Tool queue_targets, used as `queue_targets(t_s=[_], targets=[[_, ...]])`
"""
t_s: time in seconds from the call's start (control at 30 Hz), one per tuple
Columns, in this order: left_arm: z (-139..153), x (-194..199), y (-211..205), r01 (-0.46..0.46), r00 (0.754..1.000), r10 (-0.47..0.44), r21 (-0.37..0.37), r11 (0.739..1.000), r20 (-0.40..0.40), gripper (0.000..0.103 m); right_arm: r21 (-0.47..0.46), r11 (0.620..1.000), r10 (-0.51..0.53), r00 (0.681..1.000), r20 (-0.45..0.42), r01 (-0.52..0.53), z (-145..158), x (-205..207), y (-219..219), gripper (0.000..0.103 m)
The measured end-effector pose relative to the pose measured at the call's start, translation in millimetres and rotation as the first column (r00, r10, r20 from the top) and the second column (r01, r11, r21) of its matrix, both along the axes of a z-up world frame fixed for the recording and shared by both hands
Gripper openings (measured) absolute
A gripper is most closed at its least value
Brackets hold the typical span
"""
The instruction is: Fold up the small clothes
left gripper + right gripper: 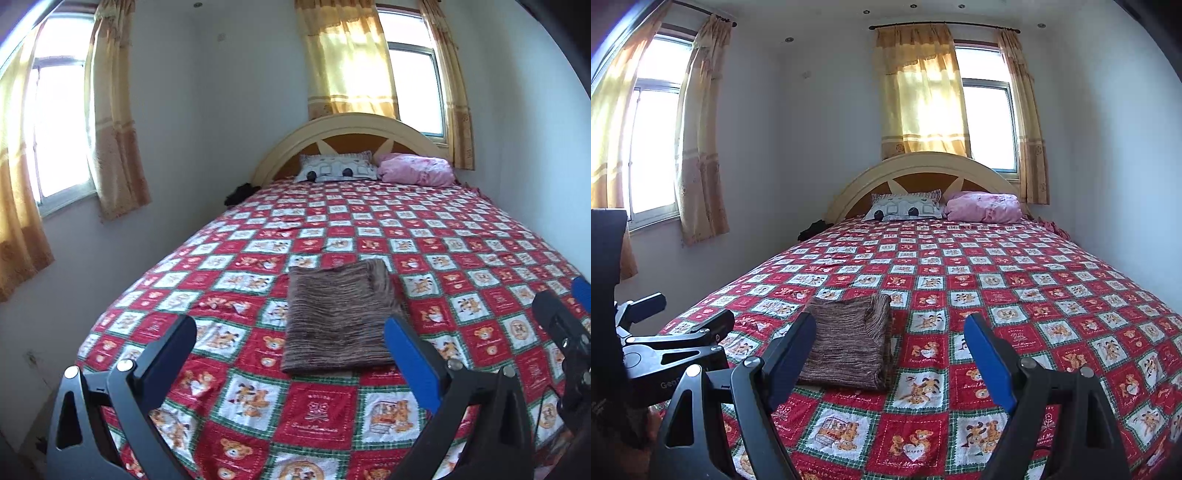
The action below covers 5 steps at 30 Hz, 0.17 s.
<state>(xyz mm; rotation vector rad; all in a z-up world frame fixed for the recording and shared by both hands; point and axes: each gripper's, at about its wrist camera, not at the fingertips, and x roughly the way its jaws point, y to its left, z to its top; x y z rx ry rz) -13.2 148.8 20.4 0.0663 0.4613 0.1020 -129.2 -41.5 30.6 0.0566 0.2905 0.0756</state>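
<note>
A brown striped knit garment (338, 317) lies folded into a flat rectangle on the bed's red checked bear-print cover (321, 410). It also shows in the right wrist view (849, 343), left of centre. My left gripper (290, 328) is open and empty, held above the bed's near end with the garment between and beyond its fingers. My right gripper (890, 332) is open and empty, just right of the garment. The left gripper shows at the left edge of the right wrist view (676, 332), and the right gripper at the right edge of the left wrist view (565, 306).
The bed fills the room between a left wall with a curtained window (653, 147) and a right wall. A curved headboard (923, 166), a patterned pillow (905, 208) and a pink pillow (982, 206) stand at the far end. A dark object (812, 229) sits beside the headboard.
</note>
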Motion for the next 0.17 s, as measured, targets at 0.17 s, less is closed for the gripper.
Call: queue_targets(t_s=[0.17], targets=[[-3.1, 7.2, 4.1, -0.034, 0.999, 0.034, 0.025, 0.999, -0.016, 0.103, 0.018, 1.0, -0.014, 1.0, -0.002, 0.014, -1.0, 1.0, -5.3, 0.083]])
